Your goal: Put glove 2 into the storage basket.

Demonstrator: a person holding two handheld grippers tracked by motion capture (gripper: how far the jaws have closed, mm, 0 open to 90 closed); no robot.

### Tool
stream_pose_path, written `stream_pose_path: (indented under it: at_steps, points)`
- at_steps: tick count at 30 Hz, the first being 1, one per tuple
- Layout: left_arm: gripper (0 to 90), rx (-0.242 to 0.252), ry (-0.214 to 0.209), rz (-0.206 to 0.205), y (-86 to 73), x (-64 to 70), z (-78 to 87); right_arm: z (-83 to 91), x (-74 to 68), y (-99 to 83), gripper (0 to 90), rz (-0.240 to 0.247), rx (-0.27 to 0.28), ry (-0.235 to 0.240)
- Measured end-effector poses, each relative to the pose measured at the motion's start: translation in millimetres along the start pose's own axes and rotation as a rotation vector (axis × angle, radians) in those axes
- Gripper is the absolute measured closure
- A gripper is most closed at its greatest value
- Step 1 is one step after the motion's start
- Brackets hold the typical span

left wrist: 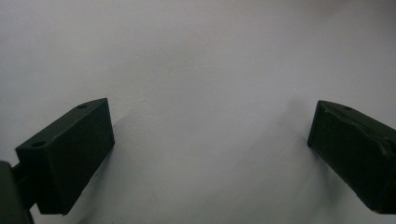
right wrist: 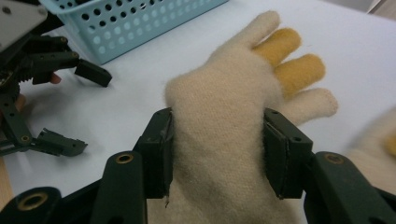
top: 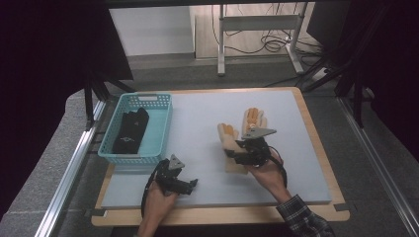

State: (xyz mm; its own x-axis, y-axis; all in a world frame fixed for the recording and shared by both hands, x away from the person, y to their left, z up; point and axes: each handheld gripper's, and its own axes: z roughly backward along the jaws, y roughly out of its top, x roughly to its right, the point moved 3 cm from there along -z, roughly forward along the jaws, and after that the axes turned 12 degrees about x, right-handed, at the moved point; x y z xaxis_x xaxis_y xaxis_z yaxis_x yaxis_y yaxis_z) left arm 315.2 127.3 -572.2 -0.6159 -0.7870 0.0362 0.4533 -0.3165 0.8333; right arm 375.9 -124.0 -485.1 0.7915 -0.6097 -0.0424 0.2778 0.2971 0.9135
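A cream knitted glove with yellow fingers [right wrist: 219, 116] lies palm-wide between the pads of my right gripper [right wrist: 217, 149], which is shut on it. In the high view that glove [top: 228, 134] sits at mid-table under the right gripper [top: 236, 149]. A second cream and yellow glove [top: 253, 118] lies just behind it, blurred at the right edge of the right gripper view [right wrist: 378, 149]. My left gripper [top: 191, 184] rests near the front left, open and empty [left wrist: 210, 140]; its jaws stand wide apart over the bare mat, and it also shows in the right gripper view [right wrist: 80, 109].
A teal perforated basket [top: 146, 97] stands at the left of the table and holds dark gloves [top: 131, 131]; its wall is close behind the left gripper [right wrist: 130, 23]. The pale blue mat [top: 197, 113] covers a wooden board [top: 316, 138]. Desk legs and cables lie beyond.
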Motion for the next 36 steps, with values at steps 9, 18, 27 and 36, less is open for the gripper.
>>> stream_pose_path:
  at_steps: [9, 18, 27, 36]
  points:
    - [0.6, -0.003, -0.002, -0.001, 0.0, -0.2, 0.2, -33.1, -25.2, -26.2, 45.7, 0.002, -0.066, 0.015]
    - [0.6, -0.002, -0.002, -0.001, 0.0, -0.2, 0.2, -32.4, -19.9, -29.1, 33.4, -0.028, -0.076, 0.043]
    - [0.6, -0.003, -0.002, 0.001, -0.1, 0.0, 0.2, -13.6, 43.5, -24.7, 36.3, -0.039, -0.078, -0.075]
    - [0.6, -0.002, -0.001, 0.002, -0.1, 0.0, 0.1, -7.1, 84.5, -32.7, 50.3, -0.084, -0.109, -0.075]
